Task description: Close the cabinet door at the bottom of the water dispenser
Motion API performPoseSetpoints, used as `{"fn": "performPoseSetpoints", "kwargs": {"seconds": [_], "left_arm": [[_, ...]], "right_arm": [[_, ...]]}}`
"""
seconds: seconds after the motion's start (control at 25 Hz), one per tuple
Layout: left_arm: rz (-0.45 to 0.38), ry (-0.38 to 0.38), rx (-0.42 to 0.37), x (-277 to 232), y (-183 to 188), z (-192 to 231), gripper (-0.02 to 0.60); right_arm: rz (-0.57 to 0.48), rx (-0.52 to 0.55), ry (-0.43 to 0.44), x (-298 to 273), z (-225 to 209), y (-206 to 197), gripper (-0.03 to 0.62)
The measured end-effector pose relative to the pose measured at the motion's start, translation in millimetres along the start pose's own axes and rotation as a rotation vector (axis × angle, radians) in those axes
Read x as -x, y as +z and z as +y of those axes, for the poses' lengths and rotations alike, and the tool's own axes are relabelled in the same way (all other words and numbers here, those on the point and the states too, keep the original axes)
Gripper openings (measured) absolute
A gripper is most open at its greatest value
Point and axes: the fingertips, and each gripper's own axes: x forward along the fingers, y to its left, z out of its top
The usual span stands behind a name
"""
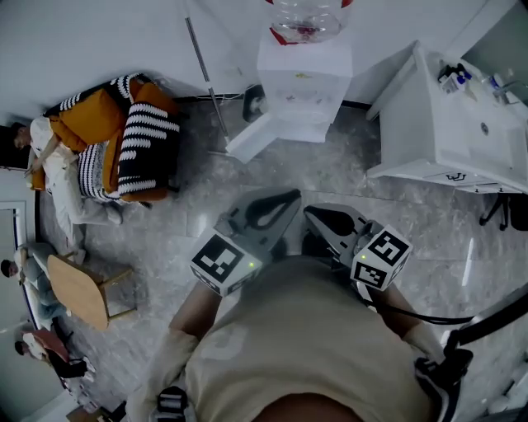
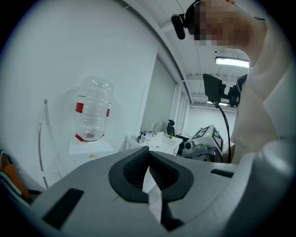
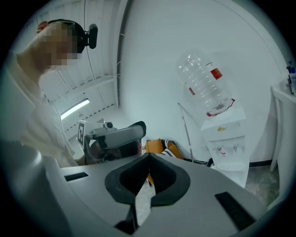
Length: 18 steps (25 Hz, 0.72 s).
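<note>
The white water dispenser stands against the far wall with a clear bottle on top. Its bottom cabinet door hangs open, swung out to the left over the floor. Both grippers are held close to my body, well short of the dispenser, pointing roughly toward it. The left gripper is shut with nothing in it, and the right gripper is also shut and empty. In the left gripper view the dispenser is at left beyond the closed jaw tips. In the right gripper view the dispenser is at right.
A white sink cabinet stands right of the dispenser. An armchair with orange cushions and a striped blanket sits at left, with people beside it. A thin pole leans on the wall. A wooden chair is at lower left.
</note>
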Motion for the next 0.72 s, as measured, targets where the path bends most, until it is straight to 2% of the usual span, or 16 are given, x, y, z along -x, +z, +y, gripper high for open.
{"fn": "performPoseSetpoints", "kwargs": {"seconds": [0.16,0.28,0.52,0.72], "left_arm": [[0.036,0.021,-0.035,-33,9,2,-0.005],[0.057,0.069,-0.045,-46,11,11,-0.005],[0.094,0.183,-0.058,-56,10,37,-0.005],[0.088,0.225,-0.058,-55,13,59,-0.005]], "right_arm": [[-0.029,-0.022,0.005,18,-39,20,0.015],[-0.026,-0.043,0.040,23,-56,29,0.015],[0.014,-0.028,0.163,14,-64,40,0.015],[0.033,-0.013,0.191,1,-71,47,0.015]]}}
